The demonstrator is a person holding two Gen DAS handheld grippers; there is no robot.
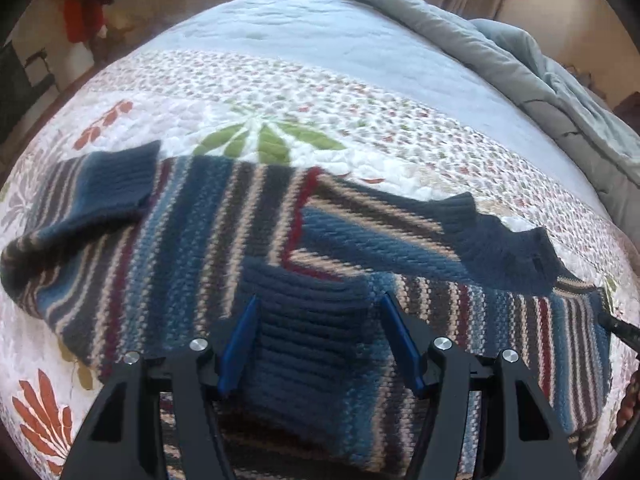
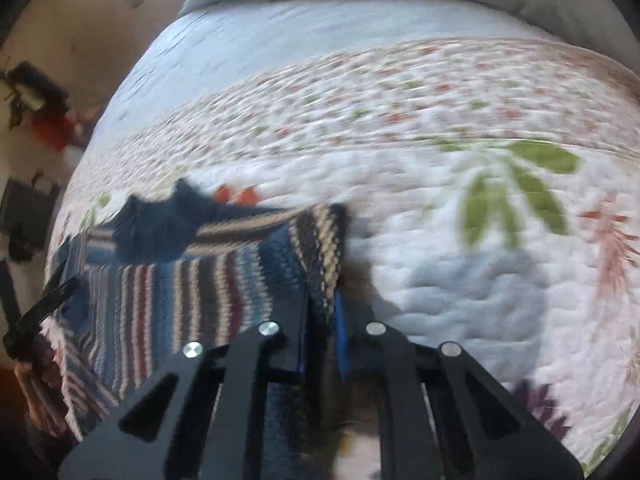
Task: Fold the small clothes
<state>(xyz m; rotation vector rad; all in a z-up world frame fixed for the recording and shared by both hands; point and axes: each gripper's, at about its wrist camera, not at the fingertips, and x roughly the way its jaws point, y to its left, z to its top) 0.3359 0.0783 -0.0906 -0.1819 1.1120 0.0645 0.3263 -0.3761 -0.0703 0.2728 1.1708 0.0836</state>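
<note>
On the bed point(image 1: 360, 60) the left gripper point(image 1: 318, 336) hangs open over the striped sweater point(image 1: 180, 220), while the right gripper point(image 2: 322, 332) pinches its edge.

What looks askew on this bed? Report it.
The striped sweater lies crooked on the floral quilt: one sleeve is flopped across its body, only half folded. The grey comforter is bunched up at the far edge. No damage or spills show.
</note>
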